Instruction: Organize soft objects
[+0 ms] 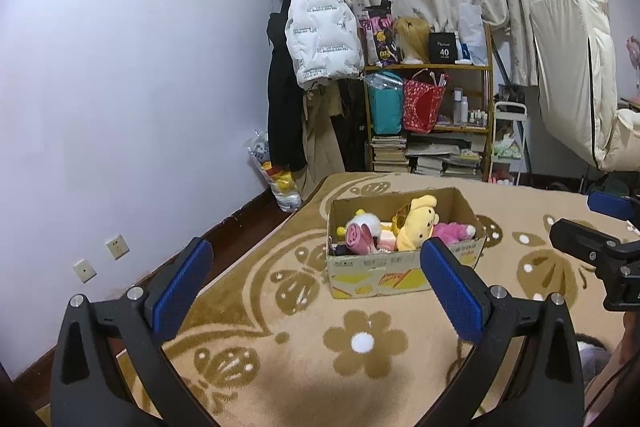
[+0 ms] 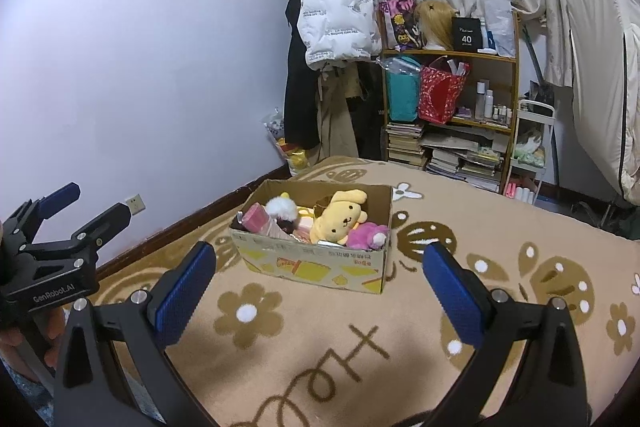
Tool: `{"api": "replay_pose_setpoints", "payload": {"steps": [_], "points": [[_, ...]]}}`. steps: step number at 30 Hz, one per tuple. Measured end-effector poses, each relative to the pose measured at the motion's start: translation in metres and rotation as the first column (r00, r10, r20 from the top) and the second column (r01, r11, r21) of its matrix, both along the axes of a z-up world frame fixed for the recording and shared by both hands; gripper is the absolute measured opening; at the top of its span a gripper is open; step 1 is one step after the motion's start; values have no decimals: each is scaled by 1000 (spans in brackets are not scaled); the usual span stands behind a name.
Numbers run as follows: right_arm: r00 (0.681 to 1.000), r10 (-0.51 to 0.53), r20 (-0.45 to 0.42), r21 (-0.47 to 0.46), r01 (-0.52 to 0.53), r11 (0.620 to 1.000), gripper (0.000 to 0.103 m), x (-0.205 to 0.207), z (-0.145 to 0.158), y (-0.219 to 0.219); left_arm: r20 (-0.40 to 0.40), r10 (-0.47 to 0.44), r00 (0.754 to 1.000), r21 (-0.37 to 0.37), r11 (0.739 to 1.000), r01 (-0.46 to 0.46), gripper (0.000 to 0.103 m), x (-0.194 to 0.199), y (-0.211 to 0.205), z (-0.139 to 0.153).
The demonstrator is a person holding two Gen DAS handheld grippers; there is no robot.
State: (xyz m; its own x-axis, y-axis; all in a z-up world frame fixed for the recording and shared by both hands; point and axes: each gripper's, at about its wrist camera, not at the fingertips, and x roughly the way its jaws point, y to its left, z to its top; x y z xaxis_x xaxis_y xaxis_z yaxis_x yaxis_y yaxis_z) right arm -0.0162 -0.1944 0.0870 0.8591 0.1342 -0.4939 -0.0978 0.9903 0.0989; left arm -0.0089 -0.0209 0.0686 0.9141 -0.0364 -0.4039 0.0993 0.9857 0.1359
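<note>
A cardboard box (image 1: 372, 275) (image 2: 312, 267) sits on a beige patterned blanket. Inside lie a yellow plush dog (image 1: 418, 225) (image 2: 340, 217), a pink plush (image 1: 452, 230) (image 2: 366, 235), a white fluffy toy (image 1: 366, 225) (image 2: 280, 207) and a rolled pink item (image 1: 356, 237) (image 2: 260, 219). My left gripper (image 1: 316, 291) (image 2: 86, 205) hovers open in front of the box, nothing between its fingers. My right gripper (image 2: 320, 291) is open too, empty, short of the box's near side; in the left wrist view its body and one blue pad (image 1: 612, 206) show at the right edge.
The blanket (image 1: 280, 367) (image 2: 320, 367) covers a bed. Beyond it stand a wooden shelf (image 1: 428, 67) (image 2: 452, 55) with bags and books, hanging coats (image 1: 320, 35) (image 2: 336, 23), curtains and a plastic bag of toys (image 1: 276, 179) on the floor. A wall (image 1: 120, 87) runs on the left.
</note>
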Motion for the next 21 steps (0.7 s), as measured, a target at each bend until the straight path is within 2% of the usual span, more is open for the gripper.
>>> {"api": "replay_pose_setpoints", "payload": {"steps": [3, 9, 15, 21], "points": [[1000, -2, -5, -2, 2, 1000, 103, -1, -4, -1, -29, -9, 1000, -2, 1000, 9, 103, 2, 0, -6], [1000, -6, -22, 34, 7, 999, 103, 0, -14, -8, -40, -3, 999, 7, 1000, 3, 103, 3, 0, -11], [999, -1, -42, 9, 2, 1000, 103, 4, -25, -6, -53, 10, 999, 52, 999, -7, 103, 7, -2, -21], [999, 4, -54, -10, -4, 1000, 103, 5, -29, -1, -91, 4, 996, 30, 1000, -1, 103, 13, 0, -26]]}}
